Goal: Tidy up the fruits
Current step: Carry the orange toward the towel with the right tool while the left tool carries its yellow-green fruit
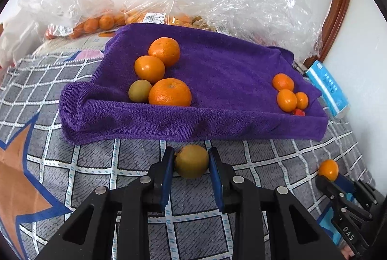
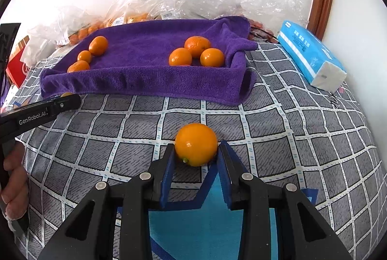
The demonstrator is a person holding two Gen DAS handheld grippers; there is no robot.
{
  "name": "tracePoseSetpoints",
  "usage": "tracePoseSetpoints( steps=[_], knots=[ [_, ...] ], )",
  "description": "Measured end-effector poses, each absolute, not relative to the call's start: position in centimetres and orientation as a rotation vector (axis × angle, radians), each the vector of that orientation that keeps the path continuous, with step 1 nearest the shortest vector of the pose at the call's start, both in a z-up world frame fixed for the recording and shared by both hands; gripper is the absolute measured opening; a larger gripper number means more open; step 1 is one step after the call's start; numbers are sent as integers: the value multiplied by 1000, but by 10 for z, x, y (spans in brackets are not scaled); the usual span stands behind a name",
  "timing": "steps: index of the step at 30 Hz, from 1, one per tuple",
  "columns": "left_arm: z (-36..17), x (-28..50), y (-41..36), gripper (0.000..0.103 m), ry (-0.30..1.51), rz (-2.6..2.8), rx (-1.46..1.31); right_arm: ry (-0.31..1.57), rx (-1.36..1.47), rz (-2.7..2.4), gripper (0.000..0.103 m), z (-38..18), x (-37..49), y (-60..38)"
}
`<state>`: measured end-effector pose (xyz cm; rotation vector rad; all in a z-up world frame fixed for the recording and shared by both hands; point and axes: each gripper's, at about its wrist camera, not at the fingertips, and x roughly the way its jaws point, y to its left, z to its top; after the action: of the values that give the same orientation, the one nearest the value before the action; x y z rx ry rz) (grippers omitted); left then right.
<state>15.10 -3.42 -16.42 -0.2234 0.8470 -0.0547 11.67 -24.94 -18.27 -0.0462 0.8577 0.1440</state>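
The left gripper has its pads pressed on a kiwi just before the purple towel (big oranges lie left on it, small ones right). The right gripper pinches a small orange over the checked sheet.

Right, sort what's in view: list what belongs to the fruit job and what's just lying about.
Job:
left gripper holding yellow-green fruit
right gripper holding small orange
purple towel tray
big oranges
small oranges

Lying about:
tissue pack
plastic bags
checked bedcover
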Motion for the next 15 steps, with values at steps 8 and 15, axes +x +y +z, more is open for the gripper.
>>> tracePoseSetpoints(
  steps=[8, 15],
  knots=[
    [-157, 125, -13, 27, 853, -69, -243, 839, -68, 116, 34, -179, 107, -245],
    [-143, 105, 22, 27, 830, -55, -222, 837, -14, 96, 34, -168, 92, -236]
  ],
)
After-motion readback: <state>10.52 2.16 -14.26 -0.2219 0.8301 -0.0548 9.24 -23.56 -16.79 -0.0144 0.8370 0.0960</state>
